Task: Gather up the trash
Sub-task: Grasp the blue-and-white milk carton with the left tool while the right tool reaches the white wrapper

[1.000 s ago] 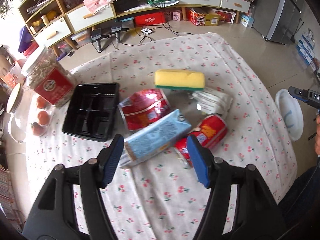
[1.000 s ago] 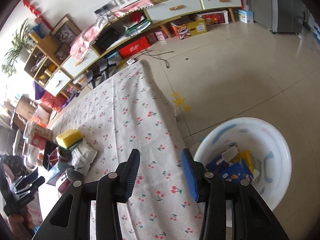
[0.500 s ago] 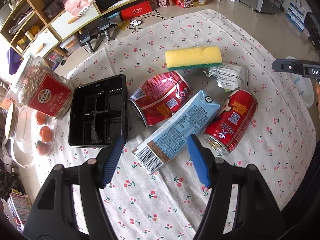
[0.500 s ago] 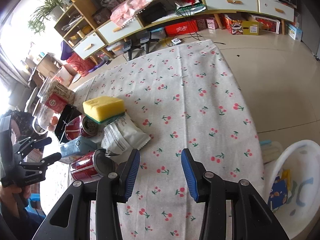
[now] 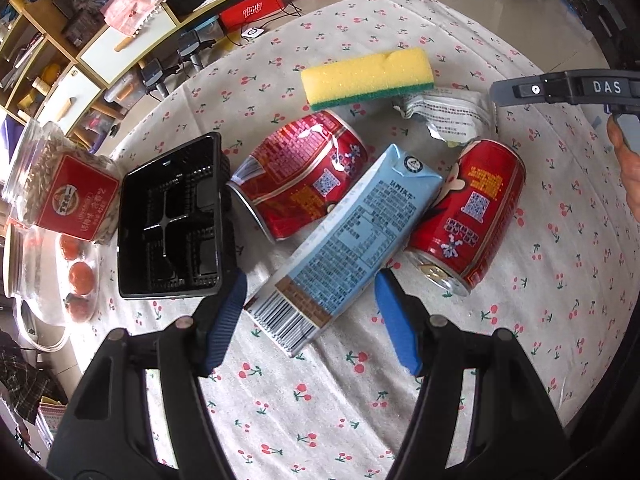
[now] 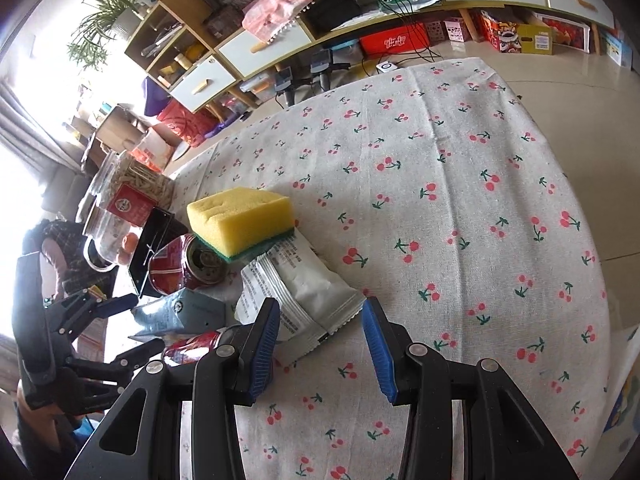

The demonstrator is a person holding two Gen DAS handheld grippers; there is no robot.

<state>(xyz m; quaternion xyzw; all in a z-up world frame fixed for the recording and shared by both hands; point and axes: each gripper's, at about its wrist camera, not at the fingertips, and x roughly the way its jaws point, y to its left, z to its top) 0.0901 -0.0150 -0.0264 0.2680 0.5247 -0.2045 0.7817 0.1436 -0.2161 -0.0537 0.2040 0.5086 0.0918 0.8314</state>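
Observation:
A light blue drink carton (image 5: 352,240) lies flat among the trash on the cherry-print tablecloth. My left gripper (image 5: 310,312) is open, its blue pads on either side of the carton's barcode end. Two red cans lie beside it, one on the left (image 5: 300,172) and one on the right (image 5: 468,216). A white snack wrapper (image 6: 304,284) lies by a yellow sponge (image 6: 240,222). My right gripper (image 6: 320,344) is open just short of the wrapper's near end. The wrapper also shows in the left wrist view (image 5: 448,114).
A black plastic tray (image 5: 172,220) lies left of the cans. A jar with a red label (image 5: 60,188) and a glass pot with oranges (image 5: 76,276) stand at the left edge. The table's right edge drops to the floor (image 6: 600,152).
My left gripper has come down and forward over the blue carton. My right gripper has swung from the white basin on the floor to the table and closed in on the white wrapper.

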